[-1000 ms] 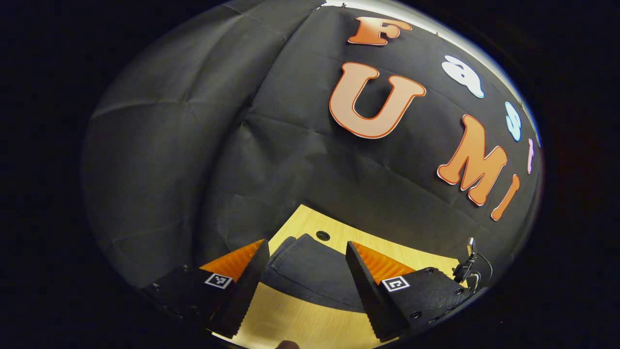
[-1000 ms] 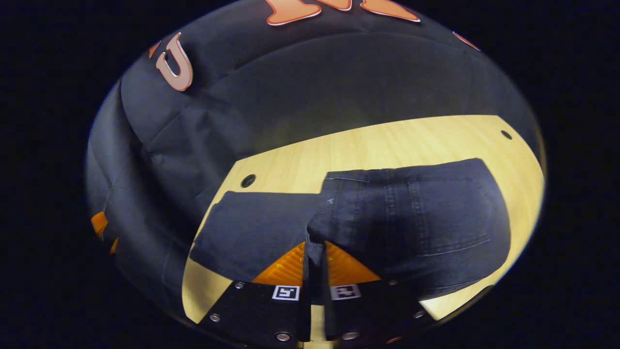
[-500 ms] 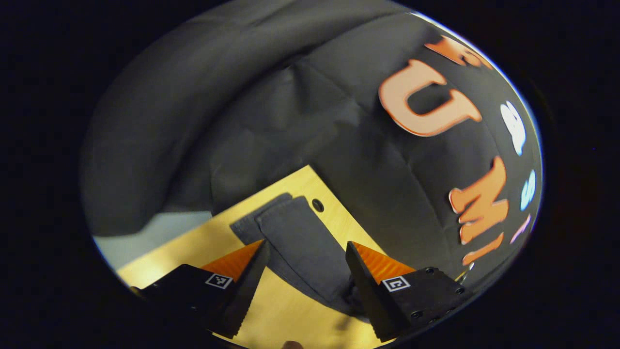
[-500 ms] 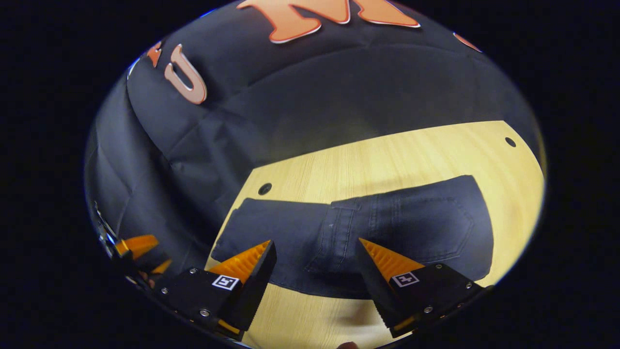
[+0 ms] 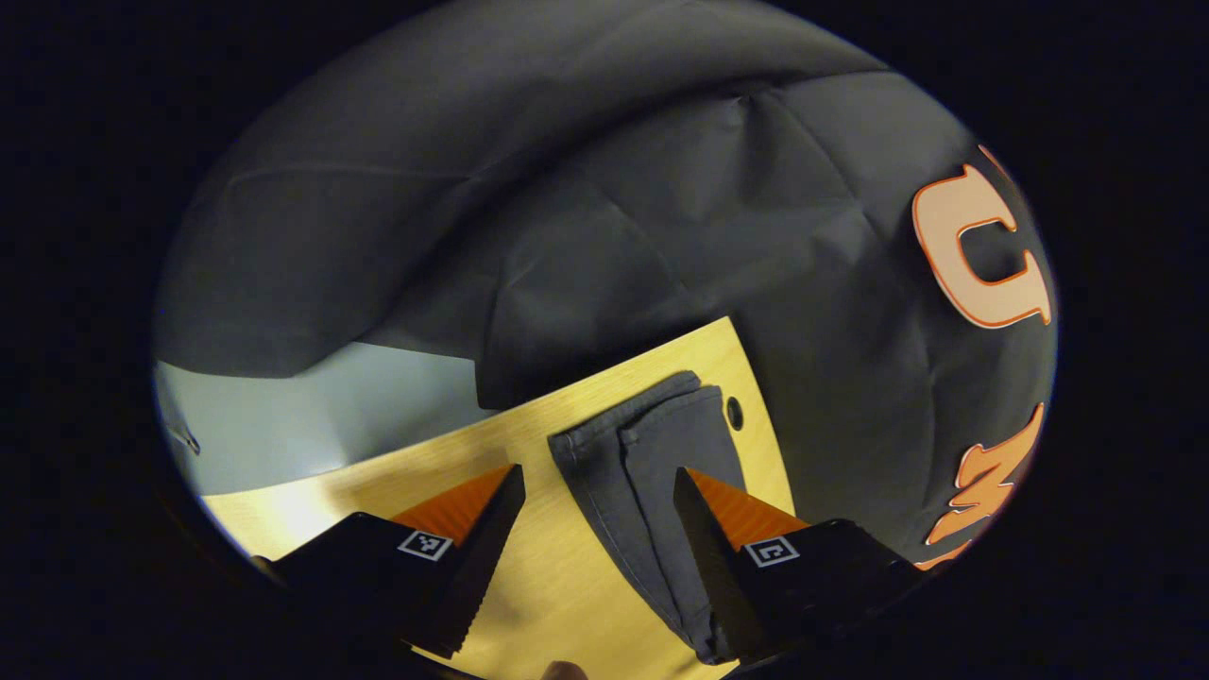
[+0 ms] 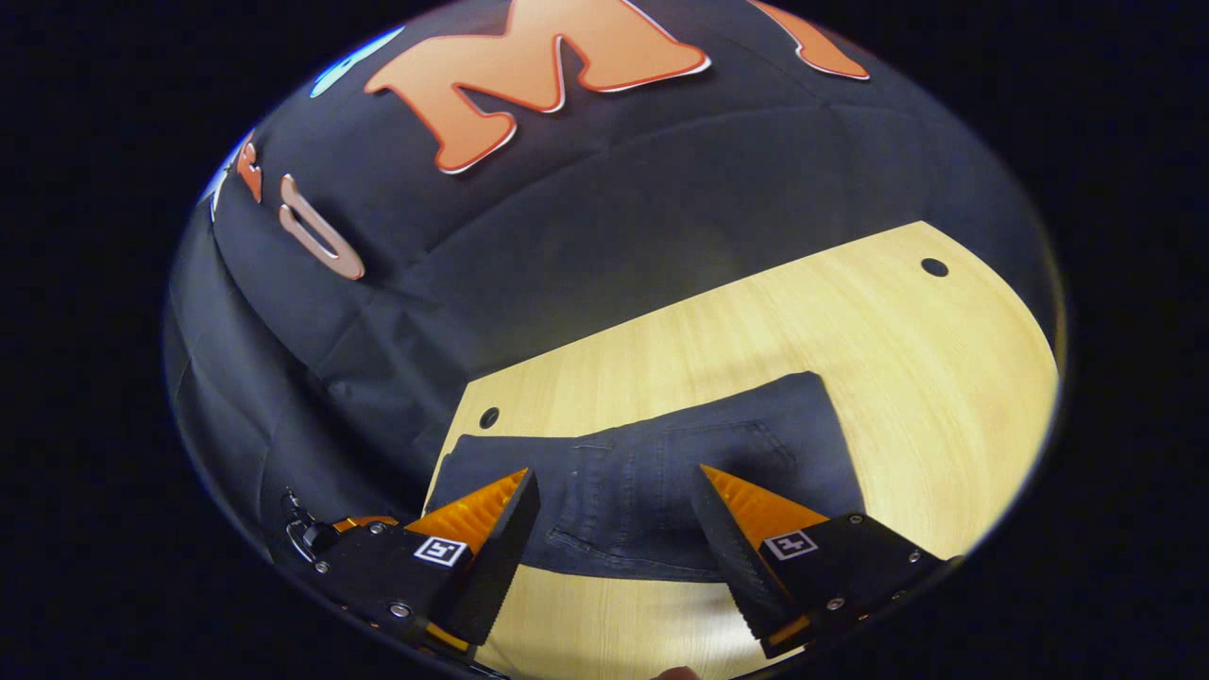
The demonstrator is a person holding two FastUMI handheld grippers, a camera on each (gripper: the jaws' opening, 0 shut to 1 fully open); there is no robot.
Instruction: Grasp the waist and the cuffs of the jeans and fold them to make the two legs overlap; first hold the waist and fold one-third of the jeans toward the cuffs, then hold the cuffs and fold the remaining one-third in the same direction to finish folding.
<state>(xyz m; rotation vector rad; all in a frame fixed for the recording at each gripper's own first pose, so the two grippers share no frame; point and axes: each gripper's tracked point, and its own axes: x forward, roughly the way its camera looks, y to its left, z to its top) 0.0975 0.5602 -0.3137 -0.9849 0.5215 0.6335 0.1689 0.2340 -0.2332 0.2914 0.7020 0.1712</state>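
Observation:
Dark jeans point(image 6: 652, 472) lie on the wooden table point(image 6: 850, 349), their waist part folded over the legs with a back pocket facing up. My right gripper point(image 6: 616, 477) hovers open just in front of the jeans' near edge, holding nothing. The cuff end of the jeans point(image 5: 652, 453) shows as two stacked leg ends near a table corner. There my left gripper point(image 5: 597, 477) is open, its right finger over the legs and its left finger over bare wood.
The table has small round holes point(image 6: 488, 416) near its corners, one right beside the cuffs point(image 5: 734, 413). Black cloth walls close the table's far sides. Grey floor point(image 5: 312, 416) lies beyond the table edge to the left.
My right gripper has opened, let go of the waist and drawn back. The waist part now lies flat on the legs. My left gripper has swung toward the cuff end.

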